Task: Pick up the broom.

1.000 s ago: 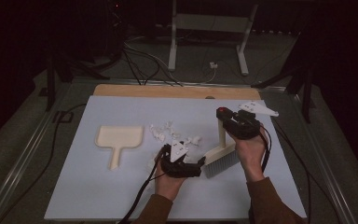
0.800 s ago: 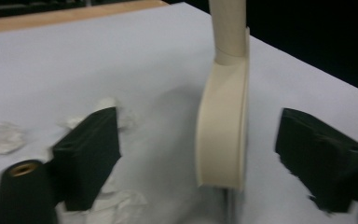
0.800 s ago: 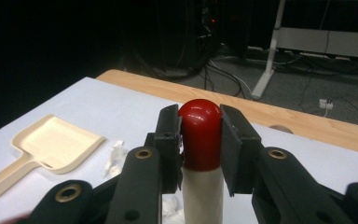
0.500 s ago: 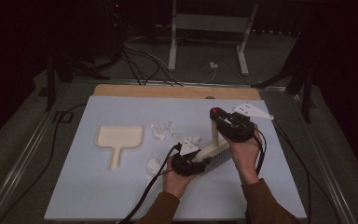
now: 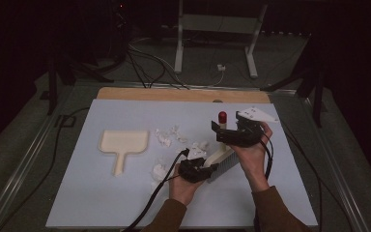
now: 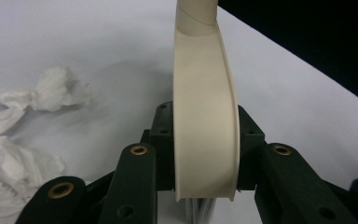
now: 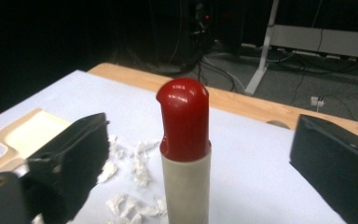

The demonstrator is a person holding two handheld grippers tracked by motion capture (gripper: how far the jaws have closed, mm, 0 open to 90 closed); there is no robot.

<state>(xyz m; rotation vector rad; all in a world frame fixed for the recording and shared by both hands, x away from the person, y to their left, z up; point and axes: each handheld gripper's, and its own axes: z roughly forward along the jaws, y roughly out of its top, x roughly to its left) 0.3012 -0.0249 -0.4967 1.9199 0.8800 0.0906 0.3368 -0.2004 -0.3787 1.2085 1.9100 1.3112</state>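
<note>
Two grippers on your brush [image 5: 221, 162], left gripper [image 6: 204, 154] clamped on its head, right gripper [image 7: 200, 154] jaws just opened around the red-tipped handle, crumpled paper scraps [image 5: 166, 138] and dustpan [image 5: 122, 144] left of the brush.

Dim room, bkgd black; light from above on pale mat [image 5: 125, 203]; gripper views soft up close, slight glare.

Pale blue-grey bench [image 5: 101, 208] with a wood strip along its far edge; cream dustpan [image 5: 123, 144] lies flat left of centre, crumpled paper scraps [image 5: 166, 137] scattered mid-frame.

left tool [image 5: 207, 170] clamped shut, right tool [image 5: 227, 131] spread wide
</note>
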